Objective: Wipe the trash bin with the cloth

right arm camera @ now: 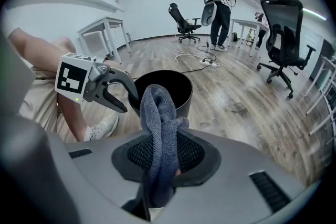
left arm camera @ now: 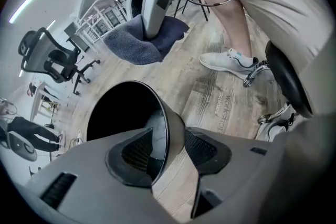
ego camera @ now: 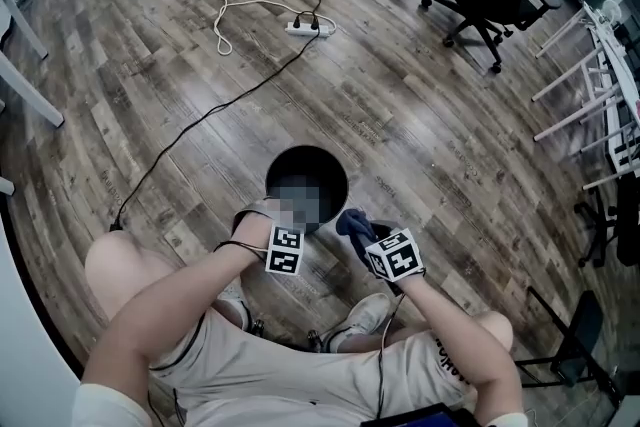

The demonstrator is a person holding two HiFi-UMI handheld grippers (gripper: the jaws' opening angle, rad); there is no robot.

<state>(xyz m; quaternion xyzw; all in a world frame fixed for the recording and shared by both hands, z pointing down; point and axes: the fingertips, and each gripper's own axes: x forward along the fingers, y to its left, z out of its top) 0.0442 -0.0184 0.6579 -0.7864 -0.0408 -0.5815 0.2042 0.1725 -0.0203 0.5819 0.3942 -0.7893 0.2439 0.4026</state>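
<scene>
So the trash bin (ego camera: 335, 177) sits on the floor (ego camera: 420, 105) right by the person's feet. The left gripper (left arm camera: 167, 149) has its fingers clamped on the near rim wall, steadying it. The right gripper (right arm camera: 160, 157) has its fingers pinching the cloth (right arm camera: 159, 113), bunched upright, just right of the rim. The bin is forward-left of it, so I'd guess that hand does the wiping.
</scene>
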